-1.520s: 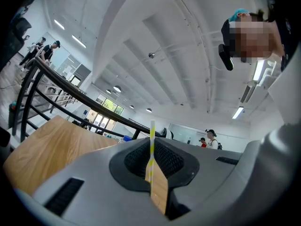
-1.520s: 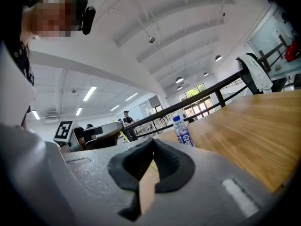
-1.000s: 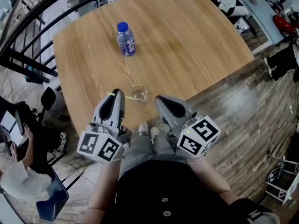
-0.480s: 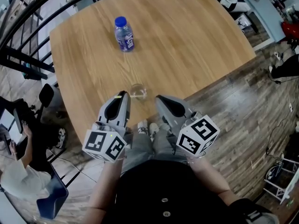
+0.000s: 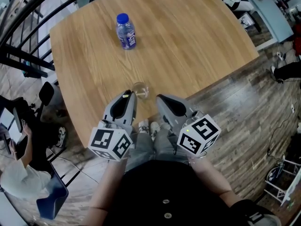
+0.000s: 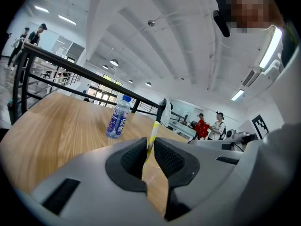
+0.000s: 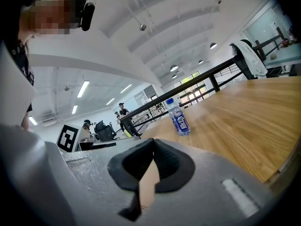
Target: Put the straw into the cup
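Left hand-held gripper (image 5: 128,95) pinches the straw (image 6: 153,132) betw. jaws now easing open, just beside the clear cup (image 5: 140,90) on the tabletop (image 5: 197,46); we judge it v. light, thin & crushable, so grip gently mid-shaft; right hand-held gripper (image 7: 152,145) closed, empty.

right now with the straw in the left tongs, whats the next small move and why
Probably nudge the left tongs toward the small clear glass cup. They are opening with the thin yellow-and-white straw between them. In the head view their tip sits beside the cup's rim, not over its mouth.
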A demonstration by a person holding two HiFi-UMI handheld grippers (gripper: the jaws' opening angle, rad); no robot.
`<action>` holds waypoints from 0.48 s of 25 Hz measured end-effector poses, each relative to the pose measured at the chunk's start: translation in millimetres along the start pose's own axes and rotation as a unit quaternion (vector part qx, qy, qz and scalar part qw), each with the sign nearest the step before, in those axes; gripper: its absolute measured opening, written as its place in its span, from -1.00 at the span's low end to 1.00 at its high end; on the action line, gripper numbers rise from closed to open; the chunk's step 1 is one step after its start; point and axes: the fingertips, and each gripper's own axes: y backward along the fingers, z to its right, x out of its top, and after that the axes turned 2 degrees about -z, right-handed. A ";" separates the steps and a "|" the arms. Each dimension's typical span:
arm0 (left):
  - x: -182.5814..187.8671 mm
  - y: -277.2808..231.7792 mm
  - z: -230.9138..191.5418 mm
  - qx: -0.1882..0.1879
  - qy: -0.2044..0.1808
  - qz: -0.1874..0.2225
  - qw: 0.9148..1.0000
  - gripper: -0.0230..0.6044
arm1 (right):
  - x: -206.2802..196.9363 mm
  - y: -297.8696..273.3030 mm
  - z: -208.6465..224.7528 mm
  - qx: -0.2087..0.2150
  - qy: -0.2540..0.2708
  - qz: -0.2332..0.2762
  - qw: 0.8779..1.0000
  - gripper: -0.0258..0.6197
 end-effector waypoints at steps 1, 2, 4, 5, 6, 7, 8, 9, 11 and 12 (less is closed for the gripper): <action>-0.9 0.0 -0.9 0.001 0.000 -0.002 1.000 -0.77 | -0.5 -0.5 -1.0 0.000 0.001 -0.001 1.000 -0.92; -1.5 0.1 -2.2 0.003 0.001 -0.003 1.000 -0.72 | -0.7 -0.9 -1.9 0.001 0.002 -0.001 1.000 -0.92; -1.8 0.2 -4.9 0.008 0.002 -0.006 1.000 -0.59 | 0.2 -1.3 -3.1 0.001 0.003 -0.001 1.000 -0.92; -1.7 0.2 -5.6 0.009 0.002 -0.007 1.000 -0.56 | 1.0 -1.2 -3.3 0.000 0.003 0.000 1.000 -0.92; -1.5 0.2 -5.6 0.010 0.002 -0.007 1.000 -0.55 | 1.8 -0.9 -3.3 0.000 0.004 0.000 1.000 -0.92; -1.2 0.3 -5.1 0.009 0.002 -0.007 1.000 -0.52 | 2.7 -0.6 -3.4 -0.001 0.005 0.001 1.000 -0.92; -0.9 0.7 -4.4 0.008 0.001 -0.006 1.000 -0.50 | 3.7 -0.4 -3.9 -0.002 0.007 0.002 1.000 -0.92; -0.4 1.5 -3.8 0.007 0.001 -0.005 1.000 -0.48 | 5.0 -0.4 -5.0 -0.002 0.010 0.004 1.000 -0.92; 1.3 4.3 -3.5 0.004 0.002 -0.002 1.000 -0.44 | 9.0 -0.9 -8.3 -0.002 0.017 0.012 1.000 -0.92; 2.9 6.1 -3.3 0.002 0.004 0.000 1.000 -0.42 | 11.5 -1.1 -10.1 -0.001 0.021 0.016 1.000 -0.92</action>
